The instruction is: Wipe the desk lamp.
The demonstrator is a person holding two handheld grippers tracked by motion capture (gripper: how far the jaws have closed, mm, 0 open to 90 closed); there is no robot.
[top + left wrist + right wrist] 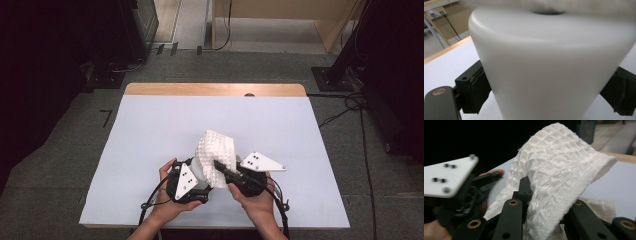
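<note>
The right hand-held gripper (541,202) is clamped on the waffle-weave cloth (556,167), draping it over the white cup (549,65) that the left hand-held gripper (192,186) pinches near the bench's front edge. The wipe probably goes best with the cup held steady. The bench (150,130) has a pale cover; grey floor beyond

White waffle-weave cloth (564,170) here, soft cotton by the look, a rough raised grid with a tighter ribbed hem. Under it, a smooth white cup (549,65), matt plastic with a faint satin sheen, no texture at all. The left gripper (549,100) has matt black plastic jaws with dull rubbery pads; the right gripper (544,202) matches, with shiny brass-coloured bushings at the pivots. Table (150,125): flat, matt pale sheet, a bare wood strip along the far edge.
</note>
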